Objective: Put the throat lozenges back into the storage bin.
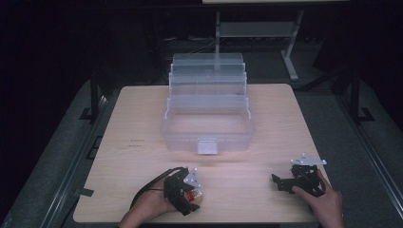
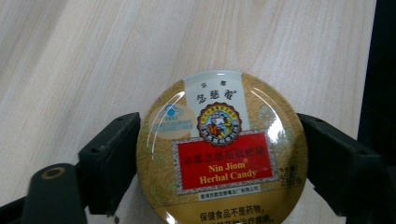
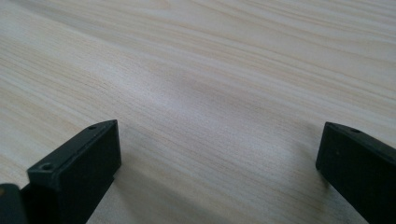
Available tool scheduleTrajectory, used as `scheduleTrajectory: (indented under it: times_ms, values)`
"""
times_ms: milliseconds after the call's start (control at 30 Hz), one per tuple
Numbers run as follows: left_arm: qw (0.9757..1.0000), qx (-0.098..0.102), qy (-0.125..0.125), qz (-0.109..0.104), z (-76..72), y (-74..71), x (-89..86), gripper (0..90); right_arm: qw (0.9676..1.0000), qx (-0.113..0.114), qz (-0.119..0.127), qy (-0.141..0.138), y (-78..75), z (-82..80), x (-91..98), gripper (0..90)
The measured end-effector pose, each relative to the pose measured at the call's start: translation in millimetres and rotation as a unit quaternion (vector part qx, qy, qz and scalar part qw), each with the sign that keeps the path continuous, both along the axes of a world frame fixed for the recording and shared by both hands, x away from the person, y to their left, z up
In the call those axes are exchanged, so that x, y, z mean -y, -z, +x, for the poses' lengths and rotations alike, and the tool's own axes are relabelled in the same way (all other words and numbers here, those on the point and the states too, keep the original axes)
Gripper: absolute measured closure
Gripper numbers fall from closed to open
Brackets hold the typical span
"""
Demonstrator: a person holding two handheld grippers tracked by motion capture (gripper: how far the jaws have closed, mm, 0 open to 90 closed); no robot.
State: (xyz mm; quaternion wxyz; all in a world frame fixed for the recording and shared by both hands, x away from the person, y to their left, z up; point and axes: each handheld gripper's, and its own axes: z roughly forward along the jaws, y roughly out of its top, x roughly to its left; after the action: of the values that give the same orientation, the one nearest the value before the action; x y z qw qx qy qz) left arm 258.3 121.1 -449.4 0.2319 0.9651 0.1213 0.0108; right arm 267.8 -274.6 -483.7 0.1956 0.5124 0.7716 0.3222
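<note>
Where the left gripper closes — candy tin between jaws.

On my left gripper feed: round candy tin, red label panel reads "Nin Jiom Herbal Candy" in yellow. Chinese characters above and below, too small for me to read. I find no other legible text.

Candy tin: round, flat, gold lid with red label reading "Nin Jiom Herbal Candy" and Chinese text. Lid closed, face up. Clamped at opposite rim edges between the left tongs, near the front edge of the counter.
</note>
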Motion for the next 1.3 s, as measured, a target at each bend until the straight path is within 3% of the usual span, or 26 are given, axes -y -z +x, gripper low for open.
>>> scheduleTrajectory:
  times_ms: [467,1300]
  values:
    - [1.0,-0.004,-0.004,0.002,0.9,-1.6,0.6,19.6,1.0,0.0,0.0,0.0,0.0,0.0,0.0,0.0]
    - [0.9999,0.002,-0.013,-0.011,8.7,-20.0,-1.5,19.6,1.0,0.0,0.0,0.0,0.0,0.0,0.0,0.0]
